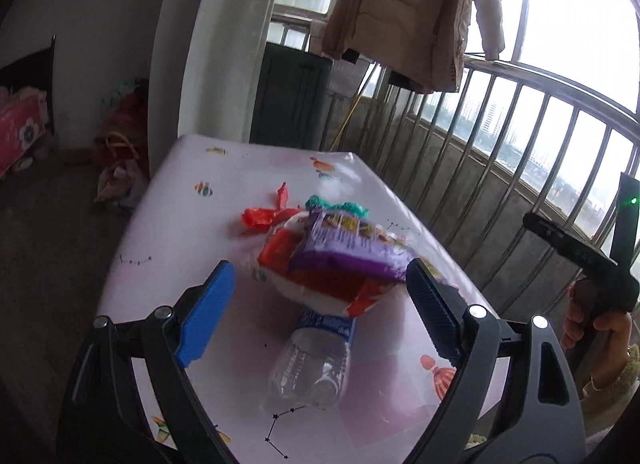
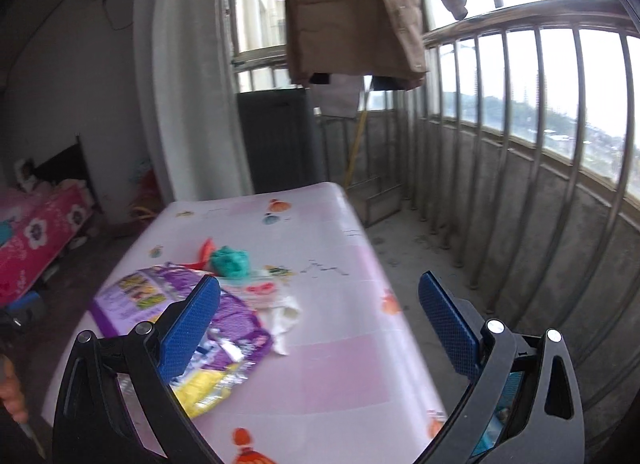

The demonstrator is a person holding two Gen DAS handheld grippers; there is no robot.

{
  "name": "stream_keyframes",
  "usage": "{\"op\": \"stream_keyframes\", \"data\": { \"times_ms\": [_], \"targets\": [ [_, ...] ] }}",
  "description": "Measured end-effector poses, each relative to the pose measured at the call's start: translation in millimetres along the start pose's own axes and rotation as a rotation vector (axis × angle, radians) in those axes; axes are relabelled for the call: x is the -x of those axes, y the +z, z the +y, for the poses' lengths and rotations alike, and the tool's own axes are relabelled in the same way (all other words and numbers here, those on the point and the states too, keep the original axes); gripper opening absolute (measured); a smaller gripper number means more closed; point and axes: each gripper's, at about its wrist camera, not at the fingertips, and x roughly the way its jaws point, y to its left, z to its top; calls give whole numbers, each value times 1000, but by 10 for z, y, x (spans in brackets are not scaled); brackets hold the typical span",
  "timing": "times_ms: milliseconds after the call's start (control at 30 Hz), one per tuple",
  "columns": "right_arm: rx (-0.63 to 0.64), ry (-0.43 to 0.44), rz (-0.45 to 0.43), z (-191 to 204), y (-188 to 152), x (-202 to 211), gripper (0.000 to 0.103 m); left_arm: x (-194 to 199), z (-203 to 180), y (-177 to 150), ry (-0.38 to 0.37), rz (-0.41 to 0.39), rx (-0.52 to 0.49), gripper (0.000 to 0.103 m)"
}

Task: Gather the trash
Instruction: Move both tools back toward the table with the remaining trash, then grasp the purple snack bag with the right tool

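Balcony railing (image 2: 520,152) and grey daylight fill the background, with a tan padded coat (image 2: 344,12) hanging at twelve o'clock above the small table (image 2: 340,364), whose pale pink oilcloth is printed with fish and star patterns. All the trash sits heaped near the middle of that table, which I judge makes it easier to gather in one go. From my left side I see a clear plastic bottle (image 1: 312,368) lying flat, closest to me at six o'clock, its far end tucked under a red and white wrapper (image 1: 320,284); a purple snack bag (image 1: 348,248) rests on top of that wrapper, and beyond them, toward twelve o'clock, lie a crumpled orange scrap (image 1: 264,216) and a teal wad (image 1: 340,204). My left gripper (image 1: 320,300) is spread wide with nothing between its blue pads, the pile framed between them but untouched; I judge it is lined up this way to take the heap or the bottle from the near side. My right gripper (image 2: 320,328) is likewise wide apart and empty, looking over the table's right half, with the purple bag at nine o'clock partly behind its left pad and a yellow wrapper (image 2: 204,392) just below that. My right hand (image 1: 592,320) shows at three o'clock in the left view, wrapped round its handle. Nothing is collected yet, and I see no bin in either view
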Motion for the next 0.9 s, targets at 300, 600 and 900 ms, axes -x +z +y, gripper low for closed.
{"op": "stream_keyframes", "data": {
  "times_ms": [300,600,900],
  "targets": [
    [476,136,-10,974,-402,142,96,-279,97,-183,-33,54,23,77],
    [625,86,76,1286,-637,-107,66,-501,32,-157,-127,90,34,56],
    [450,47,113,1060,-495,-115,7,-588,-1,-144,-123,126,7,39]
  ]
}}
